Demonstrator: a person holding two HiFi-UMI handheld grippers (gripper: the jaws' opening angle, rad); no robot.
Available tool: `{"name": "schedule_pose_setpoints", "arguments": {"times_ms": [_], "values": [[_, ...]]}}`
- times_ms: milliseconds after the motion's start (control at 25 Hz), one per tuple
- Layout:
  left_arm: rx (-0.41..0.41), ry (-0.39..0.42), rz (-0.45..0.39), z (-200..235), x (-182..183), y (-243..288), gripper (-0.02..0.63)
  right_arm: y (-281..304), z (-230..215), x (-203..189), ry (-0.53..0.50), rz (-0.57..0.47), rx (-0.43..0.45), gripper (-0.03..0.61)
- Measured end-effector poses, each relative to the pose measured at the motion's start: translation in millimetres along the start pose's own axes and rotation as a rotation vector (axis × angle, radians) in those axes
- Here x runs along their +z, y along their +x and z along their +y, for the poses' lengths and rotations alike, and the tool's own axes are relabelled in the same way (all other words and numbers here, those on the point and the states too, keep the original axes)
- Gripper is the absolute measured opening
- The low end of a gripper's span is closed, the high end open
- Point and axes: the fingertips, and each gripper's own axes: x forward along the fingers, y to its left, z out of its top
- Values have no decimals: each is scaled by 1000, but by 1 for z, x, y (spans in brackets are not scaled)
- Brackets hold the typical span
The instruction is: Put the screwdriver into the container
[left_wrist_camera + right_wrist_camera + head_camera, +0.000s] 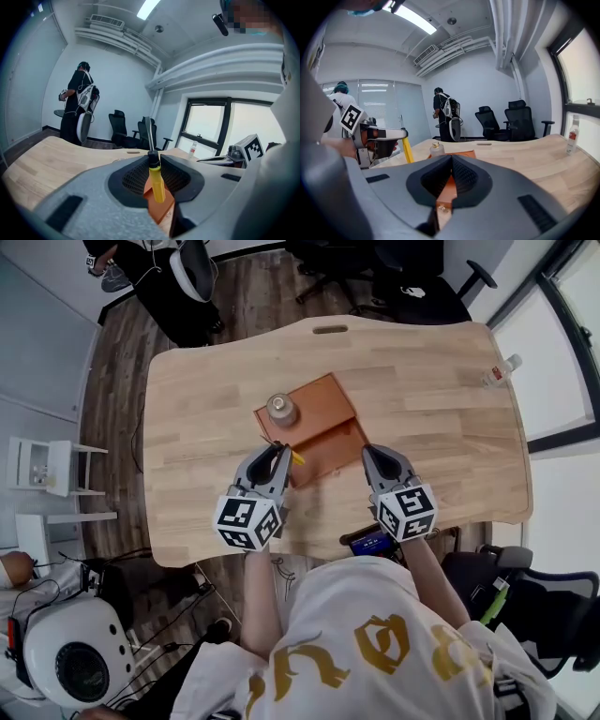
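Illumination: bright and even. Sources: a long white ceiling strip light (149,8) and daylight through the dark-framed window (211,126), which is washed out. The pale wooden counter (422,427) carries only faint, soft shadows. Both gripper views bow heavily toward dark rounded corners. The yellow-handled screwdriver (157,185), close to the lens, reads slightly soft.

My yellow-handled screwdriver (156,182), with black collar and thin metal shaft, is clamped by the handle in my left gripper (279,456). It stands nearly upright, shaft up, just at the left edge of the brown wooden box (330,448), which lies open on the light wooden table (441,427)
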Motion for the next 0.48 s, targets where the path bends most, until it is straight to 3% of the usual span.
{"name": "schedule_pose_setpoints", "arguments": {"times_ms": [480], "values": [[13,112,150,11,-36,13,75,10,-9,-32,27,69,-13,9]]}}
